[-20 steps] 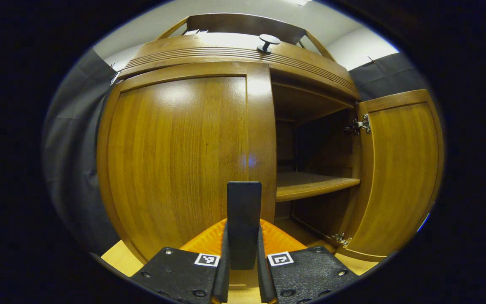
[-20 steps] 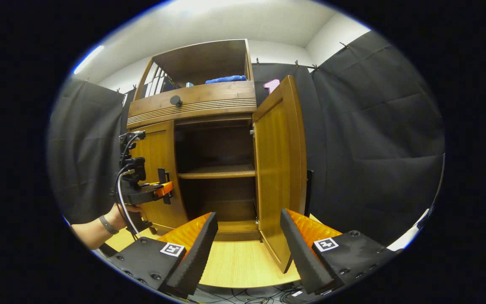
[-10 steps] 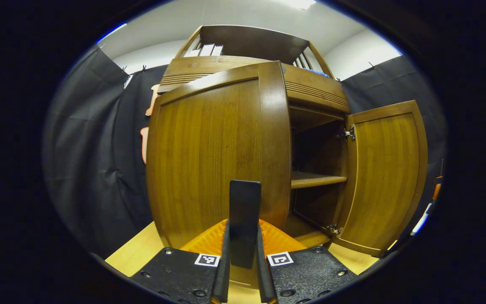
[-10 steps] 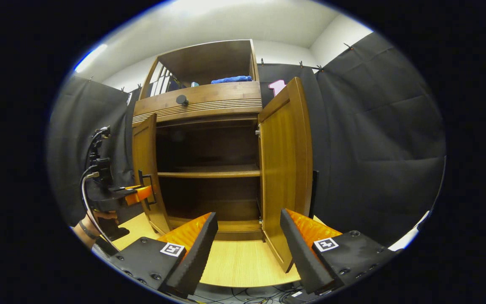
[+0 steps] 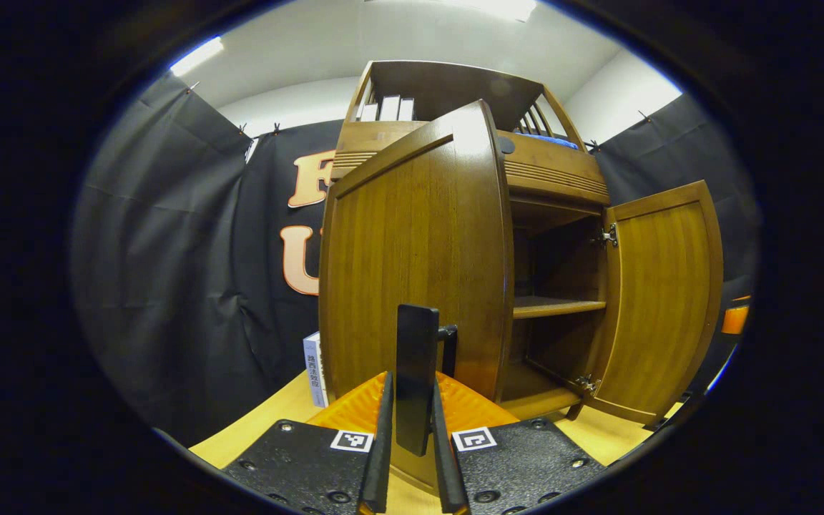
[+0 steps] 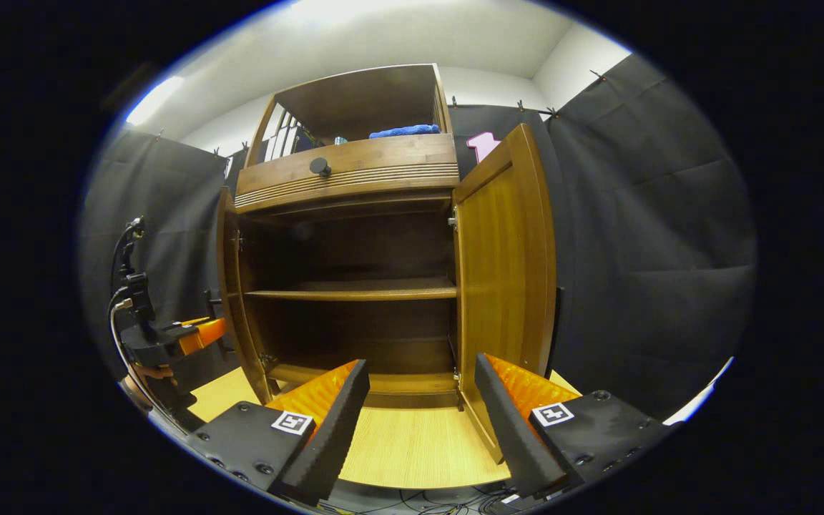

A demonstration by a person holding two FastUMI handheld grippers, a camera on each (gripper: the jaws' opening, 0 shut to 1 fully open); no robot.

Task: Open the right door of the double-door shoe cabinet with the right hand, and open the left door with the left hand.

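The wooden shoe cabinet (image 6: 344, 175) stands with both doors open. Its left door (image 5: 412, 250) is swung out wide and looks edge-on in the right gripper view (image 6: 229, 286). My left gripper (image 5: 410, 383) is shut on that door's dark bar handle (image 5: 418, 357); a hand holds this gripper (image 6: 206, 332) just left of the door. The right door (image 6: 505, 265) (image 5: 659, 300) stands open too. My right gripper (image 6: 419, 422) hangs open in front of the cabinet, apart from the right door, with nothing between its fingers (image 6: 333, 422).
Inside the cabinet is one shelf (image 6: 355, 290). A drawer with a round knob (image 6: 320, 167) sits above the doors, and a blue cloth (image 6: 405, 131) lies on the top shelf. A small white box (image 5: 314, 368) stands on the wooden platform (image 6: 412, 443) left of the cabinet.
The left door has swung from almost closed to wide open, with my left gripper travelling out on its handle. The right gripper has stayed open, almost in place.
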